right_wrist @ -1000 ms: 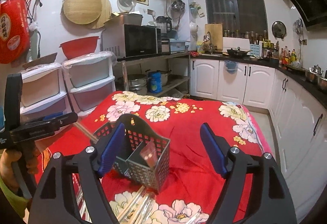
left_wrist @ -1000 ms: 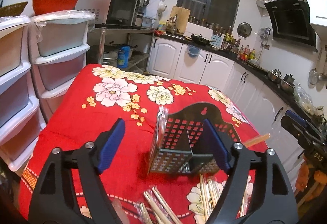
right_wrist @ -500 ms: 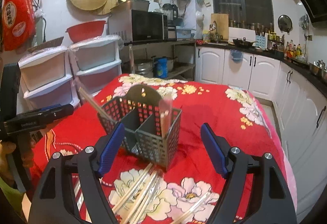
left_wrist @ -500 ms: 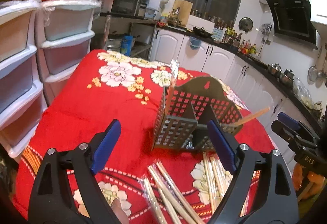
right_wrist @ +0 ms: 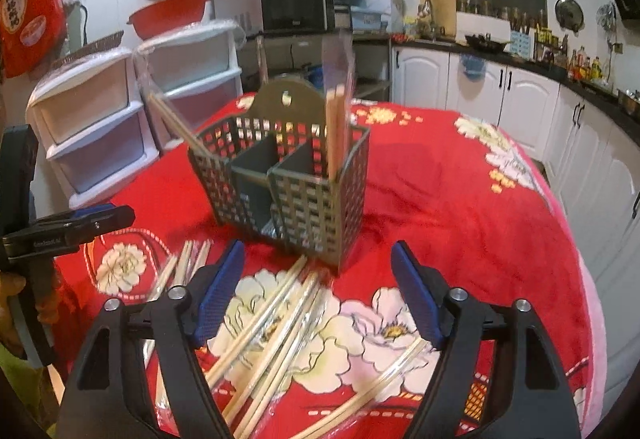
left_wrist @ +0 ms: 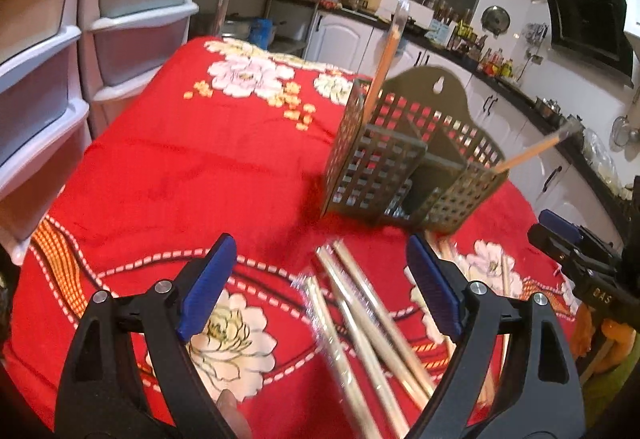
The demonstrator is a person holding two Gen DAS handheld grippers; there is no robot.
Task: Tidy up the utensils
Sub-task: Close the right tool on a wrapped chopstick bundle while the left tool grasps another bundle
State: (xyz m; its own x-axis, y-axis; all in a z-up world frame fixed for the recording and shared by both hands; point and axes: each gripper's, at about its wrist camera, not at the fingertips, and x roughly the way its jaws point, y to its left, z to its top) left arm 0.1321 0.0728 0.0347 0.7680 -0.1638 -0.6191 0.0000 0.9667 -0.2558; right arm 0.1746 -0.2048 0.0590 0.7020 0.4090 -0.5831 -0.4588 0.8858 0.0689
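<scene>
A grey perforated utensil caddy (left_wrist: 404,163) (right_wrist: 288,179) stands on the red floral tablecloth (left_wrist: 180,175) (right_wrist: 440,199), with wrapped chopstick pairs (right_wrist: 338,127) upright in its outer compartments. Several wrapped chopstick pairs (left_wrist: 360,315) (right_wrist: 276,327) lie loose on the cloth in front of it. My left gripper (left_wrist: 316,289) hovers open just above the loose pairs, nothing between its blue pads. My right gripper (right_wrist: 318,291) hangs over the loose chopsticks too, its jaws closing, with no chopstick pinched between the pads. Each gripper shows at the edge of the other's view.
White plastic drawer units (left_wrist: 60,51) (right_wrist: 120,111) stand beside the table on the left. White kitchen cabinets (right_wrist: 500,91) and a dark counter run along the far wall. The table's edge drops off at the right in the right wrist view (right_wrist: 592,299).
Both grippers have sunk toward the table and tipped downward; the caddy now sits higher in both views and the loose chopsticks have come in under the fingers. The right jaws have narrowed a little.
</scene>
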